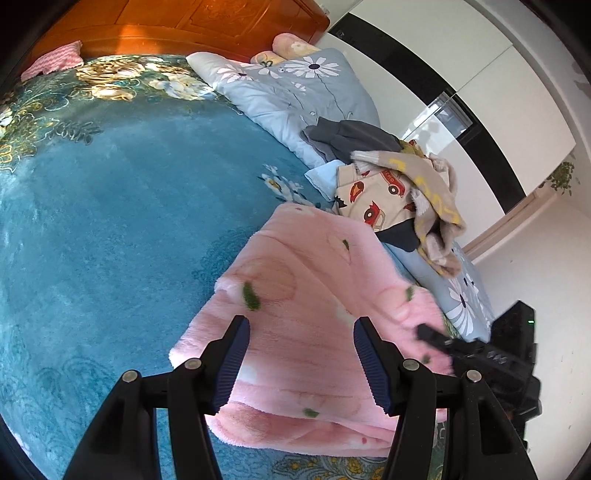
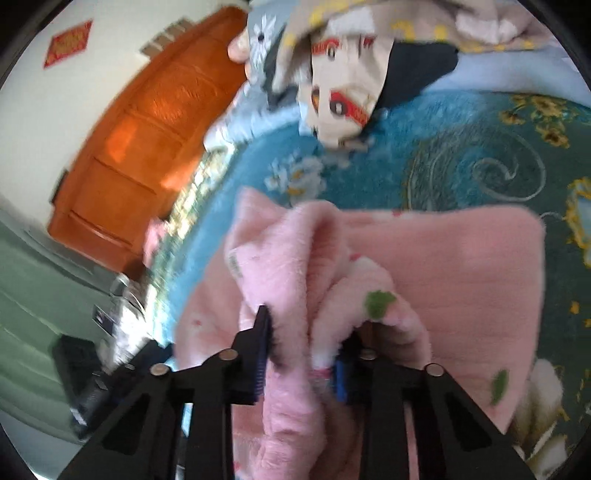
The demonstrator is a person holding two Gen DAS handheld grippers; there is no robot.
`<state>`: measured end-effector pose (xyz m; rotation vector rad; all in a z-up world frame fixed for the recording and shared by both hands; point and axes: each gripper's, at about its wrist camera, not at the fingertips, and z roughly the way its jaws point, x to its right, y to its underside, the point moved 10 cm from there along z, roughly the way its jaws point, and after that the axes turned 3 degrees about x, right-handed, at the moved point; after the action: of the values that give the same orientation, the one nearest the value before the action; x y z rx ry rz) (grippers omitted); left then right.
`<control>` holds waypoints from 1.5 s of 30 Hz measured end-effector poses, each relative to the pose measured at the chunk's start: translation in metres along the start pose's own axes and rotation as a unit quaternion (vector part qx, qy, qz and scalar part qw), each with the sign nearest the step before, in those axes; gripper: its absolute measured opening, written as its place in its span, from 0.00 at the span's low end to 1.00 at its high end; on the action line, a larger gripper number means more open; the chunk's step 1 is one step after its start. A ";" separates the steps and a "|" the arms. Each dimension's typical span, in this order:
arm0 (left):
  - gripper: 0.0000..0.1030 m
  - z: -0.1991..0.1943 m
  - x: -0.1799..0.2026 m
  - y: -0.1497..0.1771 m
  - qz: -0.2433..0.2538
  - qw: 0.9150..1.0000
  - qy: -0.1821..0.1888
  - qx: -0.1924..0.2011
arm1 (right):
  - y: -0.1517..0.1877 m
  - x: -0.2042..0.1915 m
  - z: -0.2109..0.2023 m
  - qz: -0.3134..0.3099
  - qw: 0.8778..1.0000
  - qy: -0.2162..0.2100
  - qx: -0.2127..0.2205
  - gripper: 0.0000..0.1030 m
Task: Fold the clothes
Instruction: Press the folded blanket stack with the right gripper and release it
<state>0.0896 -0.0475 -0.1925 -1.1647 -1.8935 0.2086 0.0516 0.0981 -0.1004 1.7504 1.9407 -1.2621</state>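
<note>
Left wrist view: a fluffy pink fleece garment with green leaf prints (image 1: 314,314) lies folded on a plush teal floral bedspread (image 1: 110,221). The left gripper (image 1: 301,328) hovers over it, blue ribbed pads spread apart and pinching nothing. Beyond sits a heap of clothes (image 1: 399,184) (cream fabric with red cars, grey and beige knits) against a pale blue daisy quilt (image 1: 295,96) and an orange wooden headboard (image 1: 184,22). Right wrist view, blurred: the right gripper (image 2: 303,336) is clamped on a bunched ridge of the pink fleece, which hides one pad.
</note>
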 end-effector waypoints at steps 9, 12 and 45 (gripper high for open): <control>0.61 0.010 -0.007 0.012 0.001 1.000 -0.007 -0.026 | 0.017 0.035 -0.029 0.008 0.999 0.043 -0.003 0.27; 0.61 0.009 -0.009 0.014 0.005 1.000 -0.010 -0.026 | 0.013 0.033 -0.048 -0.011 0.998 0.054 0.014 0.27; 0.61 -0.011 -0.016 0.015 -0.030 0.999 -0.001 -0.012 | -0.040 -0.043 -0.065 0.024 0.993 -0.108 0.028 0.08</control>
<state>0.1103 -0.0553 -0.2032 -1.1230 -1.9354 0.1542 0.0497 0.1180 -0.0149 1.5998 1.7477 -1.4365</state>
